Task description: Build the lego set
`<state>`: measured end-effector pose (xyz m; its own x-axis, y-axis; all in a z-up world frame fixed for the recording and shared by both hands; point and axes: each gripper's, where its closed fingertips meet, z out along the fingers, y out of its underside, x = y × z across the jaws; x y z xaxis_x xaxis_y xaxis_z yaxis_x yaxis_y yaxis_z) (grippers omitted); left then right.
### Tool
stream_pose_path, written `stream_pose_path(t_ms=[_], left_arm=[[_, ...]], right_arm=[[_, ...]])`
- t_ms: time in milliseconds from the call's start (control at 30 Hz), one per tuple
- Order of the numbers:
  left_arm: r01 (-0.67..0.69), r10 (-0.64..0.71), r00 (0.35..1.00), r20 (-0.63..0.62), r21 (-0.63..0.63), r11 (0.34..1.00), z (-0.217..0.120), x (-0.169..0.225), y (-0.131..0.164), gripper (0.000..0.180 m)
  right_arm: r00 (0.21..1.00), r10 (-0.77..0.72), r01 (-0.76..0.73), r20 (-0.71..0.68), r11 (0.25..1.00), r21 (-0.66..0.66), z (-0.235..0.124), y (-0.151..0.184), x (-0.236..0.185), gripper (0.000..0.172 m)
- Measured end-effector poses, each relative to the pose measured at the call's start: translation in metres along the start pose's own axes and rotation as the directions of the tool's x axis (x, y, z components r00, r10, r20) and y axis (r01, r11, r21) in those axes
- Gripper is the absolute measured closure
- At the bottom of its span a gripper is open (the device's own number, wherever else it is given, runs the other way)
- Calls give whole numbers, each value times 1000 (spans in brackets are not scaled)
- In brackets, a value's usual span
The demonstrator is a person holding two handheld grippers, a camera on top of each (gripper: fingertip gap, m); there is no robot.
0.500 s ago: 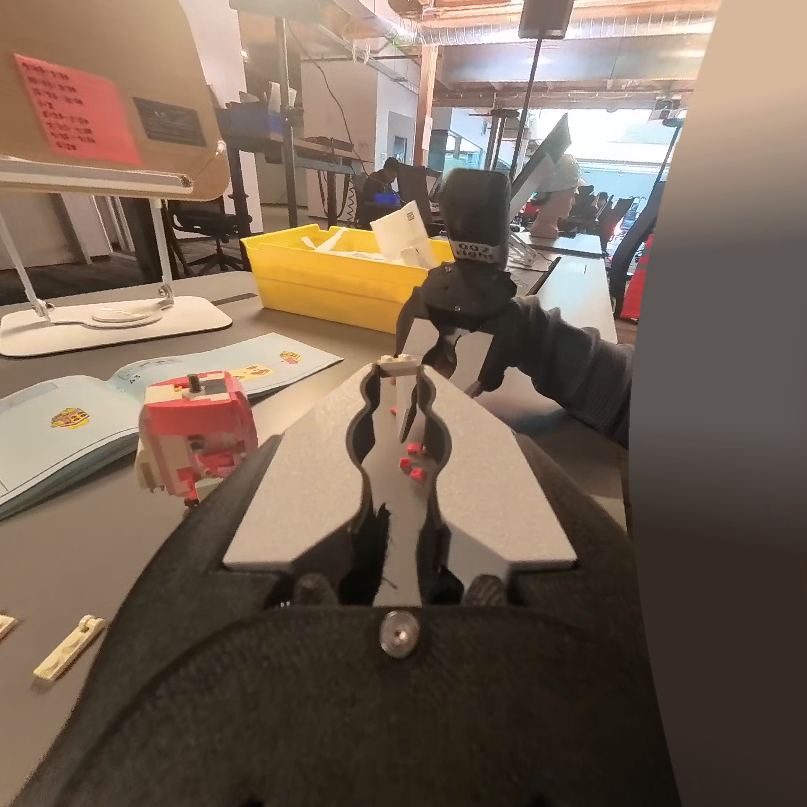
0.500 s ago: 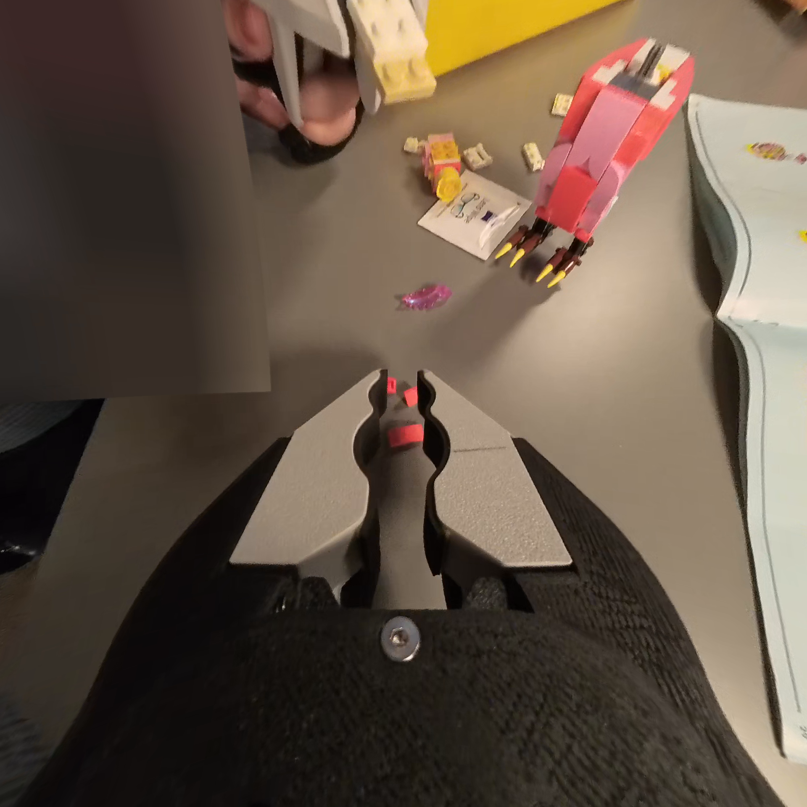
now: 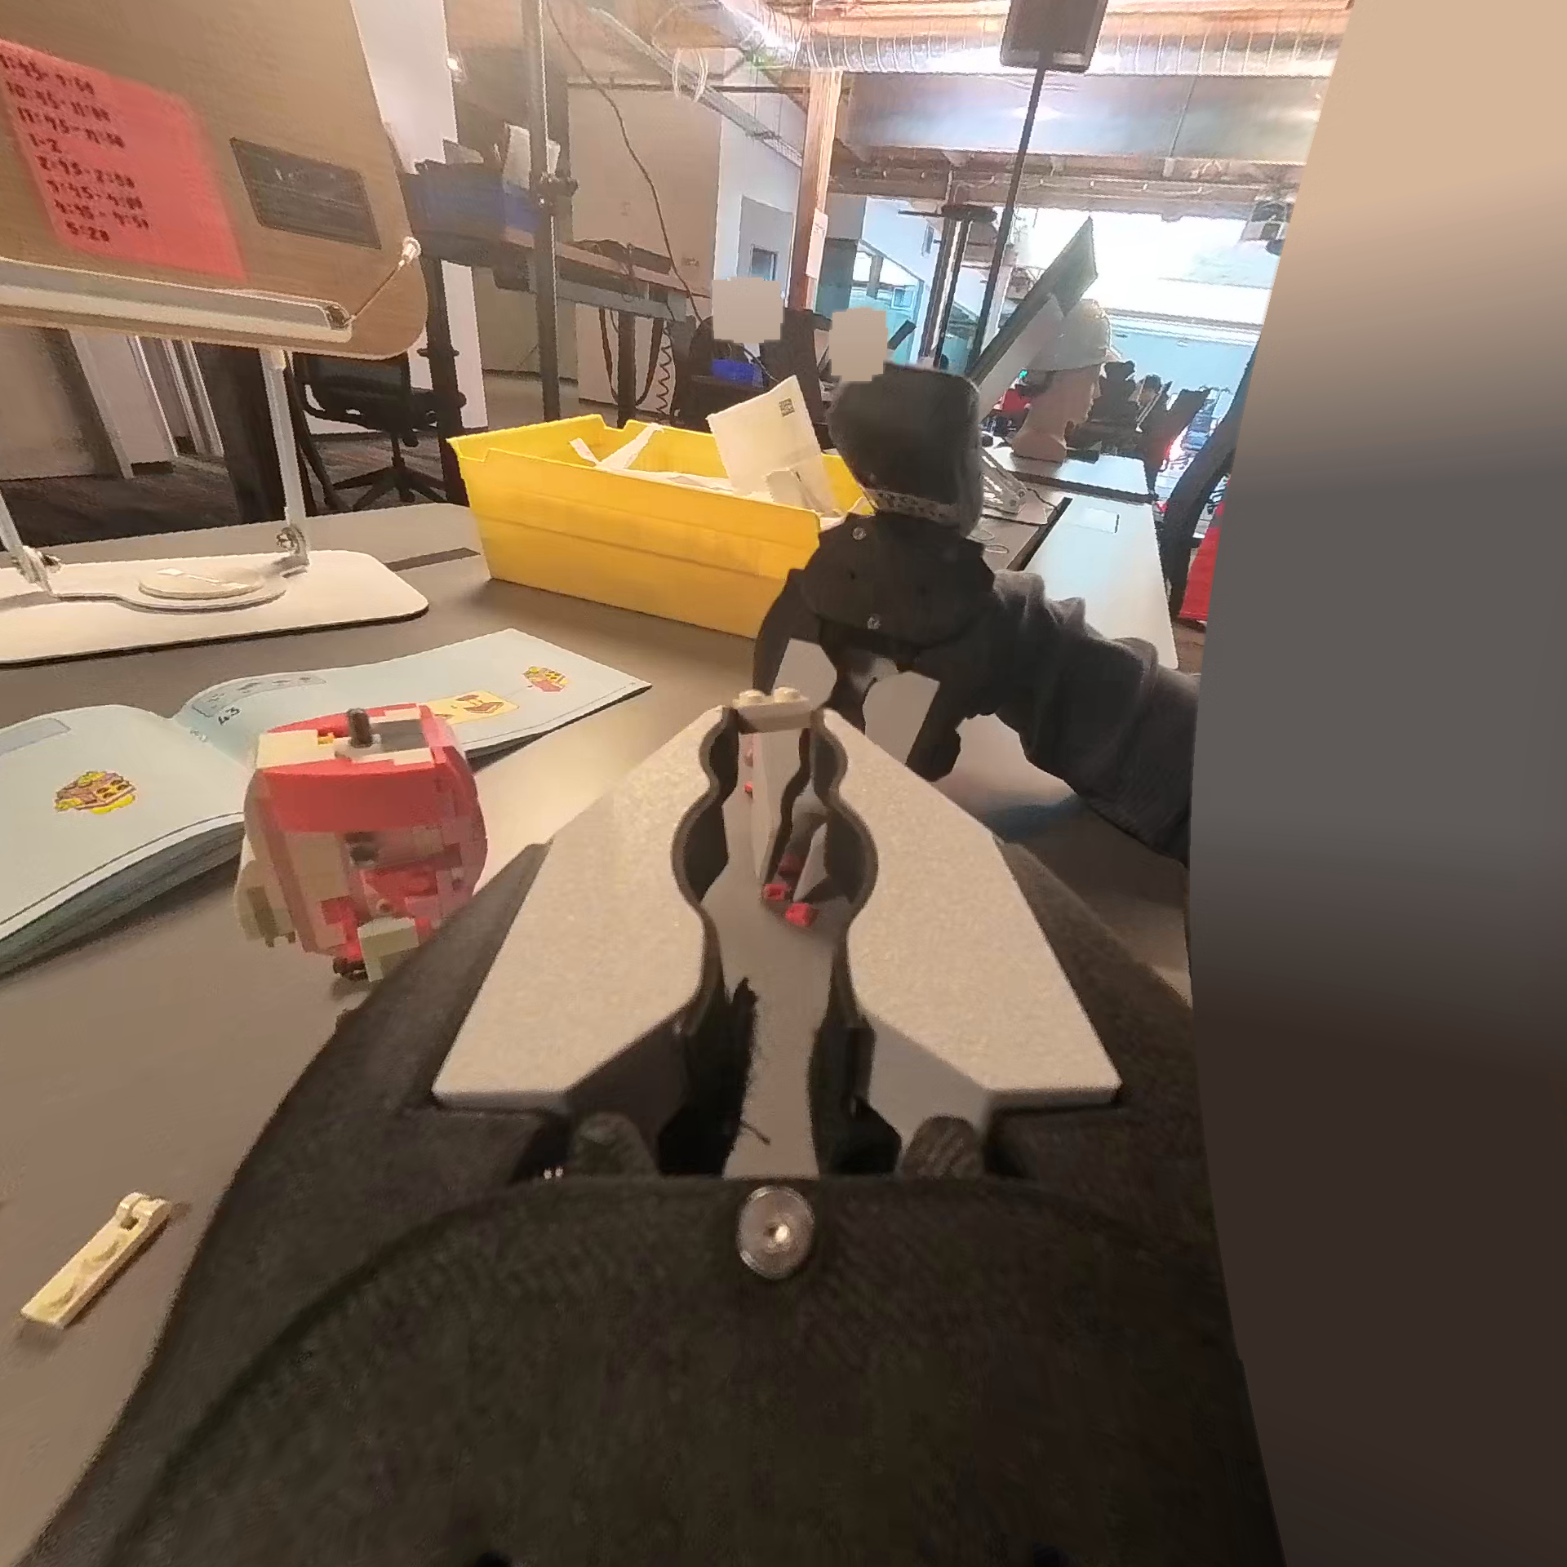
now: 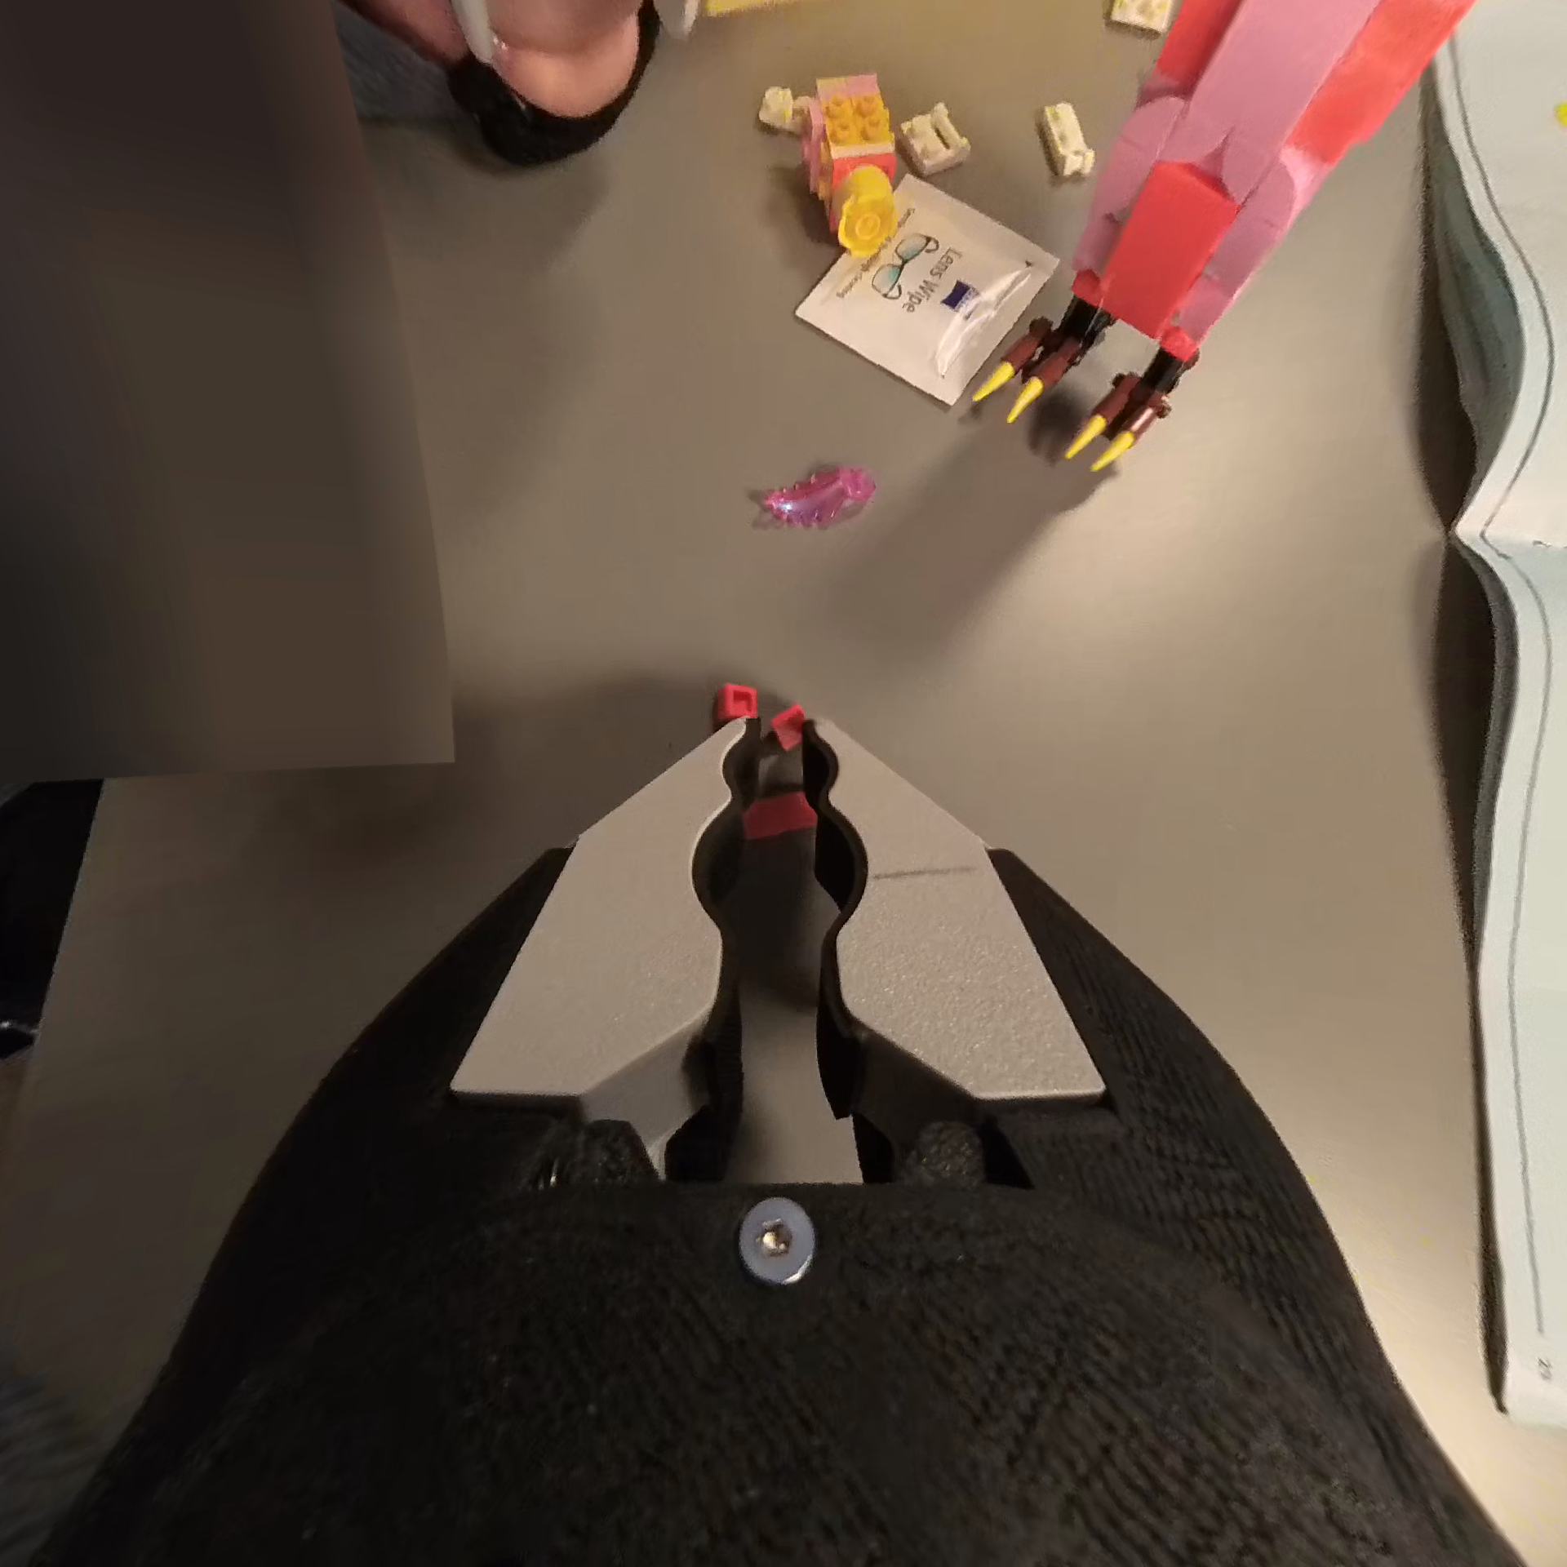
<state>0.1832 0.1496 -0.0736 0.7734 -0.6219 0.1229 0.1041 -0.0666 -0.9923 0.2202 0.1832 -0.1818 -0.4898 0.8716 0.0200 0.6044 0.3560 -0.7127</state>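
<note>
My left gripper [image 3: 773, 721] is shut on a small cream brick [image 3: 773, 708] and holds it above the grey table [image 3: 127, 1060]. A pink and red brick model [image 3: 365, 839] stands to its left. My right gripper [image 4: 778, 731] points down at the table [image 4: 593, 424], its tips closed on a small tilted red piece [image 4: 787, 729]. A second red piece [image 4: 734, 704] lies just off its left fingertip, and a third [image 4: 776, 816] lies under the jaws. The right gripper also shows through the left jaws [image 3: 784, 878], tips down among the red pieces.
An open booklet [image 3: 110, 805] lies at the left, also seen at the right wrist view's edge [image 4: 1509, 424]. A yellow bin [image 3: 627, 551] and a board stand [image 3: 195, 585] are behind. A translucent pink piece [image 4: 814, 500], white packet [image 4: 924, 288], loose bricks [image 4: 852, 136] and the model [image 4: 1229, 186] lie ahead. Spacing between my two grippers at the tips: around 12 cm.
My right gripper has dropped closer to the table and its jaws have narrowed around the small red piece. My left gripper keeps the cream brick and has barely moved.
</note>
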Motion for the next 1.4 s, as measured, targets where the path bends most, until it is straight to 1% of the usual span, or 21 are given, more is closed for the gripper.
stream_pose_path(t_ms=[100, 167, 233, 300, 333, 400, 433, 500, 567, 600, 700, 767, 867, 933, 1033, 1133, 1267, 1400], left_arm=[[6, -6, 1000, -4, 4, 1000, 0, 0, -1, 166], [11, -11, 1000, -9, 3, 1000, 0, 0, 0, 166], [17, -17, 1000, -9, 0, 1000, 0, 0, 0, 166], [26, -26, 1000, -10, 0, 1000, 0, -1, 0, 165], [30, -30, 999, -10, 3, 1000, 0, -1, 0, 166], [35, -35, 999, -15, 8, 999, -1, -1, -1, 165], [37, -36, 999, -19, 9, 999, -1, 0, -2, 166], [36, -36, 999, -24, 9, 999, -1, 1, -2, 166], [31, -31, 999, -27, 5, 1000, -1, 3, -2, 166], [27, -27, 999, -28, 4, 1000, -1, 4, -2, 166], [21, -21, 999, -38, 7, 1000, -1, 6, -3, 166], [25, -24, 998, -51, 11, 1000, -1, 7, -3, 166], [35, -34, 997, -63, 8, 999, -1, 8, -3, 166], [36, -36, 998, -60, 1, 999, -1, 7, -1, 166], [39, -39, 997, -61, -1, 999, -1, 7, -1, 166], [45, -45, 997, -70, 3, 999, -1, 9, -2, 166], [49, -48, 996, -81, 6, 999, -2, 12, -3, 166], [51, -50, 995, -91, 9, 999, -2, 14, -4, 166]], right_arm=[[1000, -27, 27, -14, 999, -24, 2, -1, -1, 169], [994, -79, 74, -70, 995, -67, 2, -1, 3, 170], [972, -171, 150, -160, 979, -135, -2, 0, 12, 170], [913, -314, 256, -261, 938, -235, -10, 0, 21, 170], [862, -407, 324, -301, 901, -290, -16, 0, 24, 170], [739, -593, 454, -320, 789, -414, -27, 2, 26, 170], [684, -668, 500, -291, 721, -479, -31, 7, 25, 170], [601, -777, 568, -185, 579, -584, -39, 24, 20, 170], [525, -847, 631, -80, 451, -631, -47, 40, 14, 170], [499, -866, 657, -40, 408, -634, -50, 46, 11, 170], [426, -904, 722, 39, 314, -617, -52, 54, 1, 170], [376, -924, 736, 68, 253, -628, -54, 57, 1, 170], [341, -935, 752, 96, 211, -624, -55, 58, -1, 170], [349, -932, 758, 97, 221, -614, -59, 60, -5, 169], [407, -912, 731, 50, 292, -617, -66, 66, -10, 164], [459, -888, 691, -2, 359, -627, -73, 73, -16, 163], [573, -814, 612, -95, 502, -611, -82, 79, -25, 160], [684, -707, 505, -178, 636, -584, -91, 85, -28, 150]])
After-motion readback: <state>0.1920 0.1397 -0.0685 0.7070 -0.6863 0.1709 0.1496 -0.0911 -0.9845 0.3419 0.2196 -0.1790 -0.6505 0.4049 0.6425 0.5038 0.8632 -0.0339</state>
